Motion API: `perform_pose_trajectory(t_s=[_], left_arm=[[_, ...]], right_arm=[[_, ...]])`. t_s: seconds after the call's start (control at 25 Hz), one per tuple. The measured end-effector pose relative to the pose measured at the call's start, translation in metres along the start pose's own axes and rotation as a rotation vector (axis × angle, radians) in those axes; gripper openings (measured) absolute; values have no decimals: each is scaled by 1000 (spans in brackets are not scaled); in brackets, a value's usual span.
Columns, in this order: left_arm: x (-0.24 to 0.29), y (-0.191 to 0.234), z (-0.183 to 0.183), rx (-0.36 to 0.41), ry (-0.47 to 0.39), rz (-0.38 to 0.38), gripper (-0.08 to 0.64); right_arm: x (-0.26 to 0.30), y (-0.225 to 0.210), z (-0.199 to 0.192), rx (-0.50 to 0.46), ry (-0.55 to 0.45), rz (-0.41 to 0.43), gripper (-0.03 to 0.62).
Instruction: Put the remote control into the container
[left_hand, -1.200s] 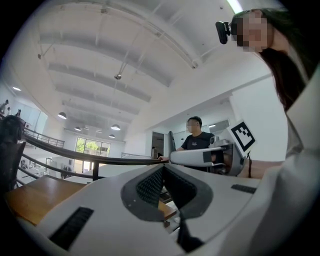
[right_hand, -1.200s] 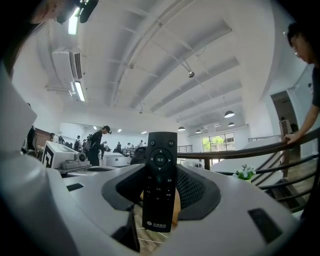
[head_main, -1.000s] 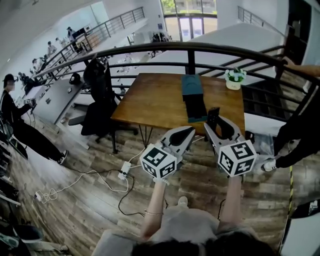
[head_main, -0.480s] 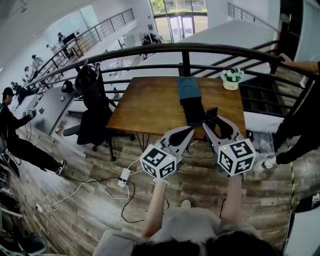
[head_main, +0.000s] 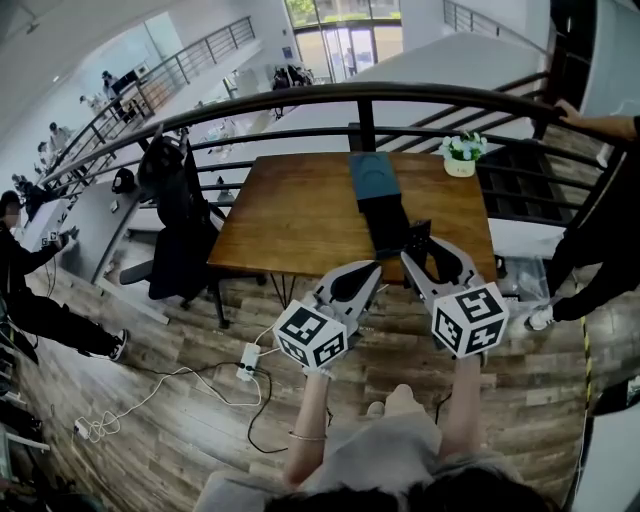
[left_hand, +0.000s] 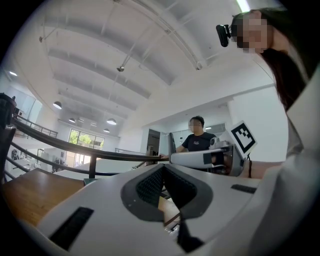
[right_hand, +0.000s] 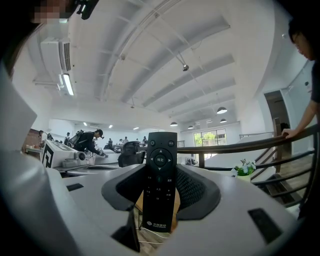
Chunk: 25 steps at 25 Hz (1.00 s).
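A black remote control (right_hand: 160, 185) stands upright between the pads of my right gripper (right_hand: 161, 172), which is shut on it. In the head view the remote (head_main: 420, 233) sticks up from the right gripper (head_main: 425, 246), just above the near edge of the wooden table (head_main: 290, 210). A long dark container (head_main: 385, 222) with a teal far part lies on the table, just beyond and left of the remote. My left gripper (head_main: 365, 272) hangs short of the table edge; its jaws (left_hand: 162, 175) are shut with nothing between them.
A small potted plant (head_main: 460, 155) stands at the table's far right corner. A black railing (head_main: 360, 95) runs behind the table; a person's arm (head_main: 600, 125) rests on it at right. An office chair (head_main: 185, 230) stands left of the table. Cables and a power strip (head_main: 248, 360) lie on the floor.
The table sits slightly lower and nearer in the head view. Both grippers keep their pose, the right one still holding the remote.
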<state>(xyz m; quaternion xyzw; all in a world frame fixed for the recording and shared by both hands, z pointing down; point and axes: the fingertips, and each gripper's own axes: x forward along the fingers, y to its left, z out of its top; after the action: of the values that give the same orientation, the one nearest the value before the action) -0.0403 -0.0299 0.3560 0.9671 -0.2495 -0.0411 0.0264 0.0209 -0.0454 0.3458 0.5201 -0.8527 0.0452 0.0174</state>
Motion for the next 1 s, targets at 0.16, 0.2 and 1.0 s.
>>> perform_pose_trajectory(t_s=[0.16,0.2,1.0], left_arm=[[7,8,-12,-28,16,1,3],[10,11,-15,-34,21,2,5],[90,103,2,-11,2,74,5]], right_arm=[[8,-9,-4,16,10,-5,199],[12,-12,-6,16,14,-4,199],[116,-89,14,-17,54,77,199]])
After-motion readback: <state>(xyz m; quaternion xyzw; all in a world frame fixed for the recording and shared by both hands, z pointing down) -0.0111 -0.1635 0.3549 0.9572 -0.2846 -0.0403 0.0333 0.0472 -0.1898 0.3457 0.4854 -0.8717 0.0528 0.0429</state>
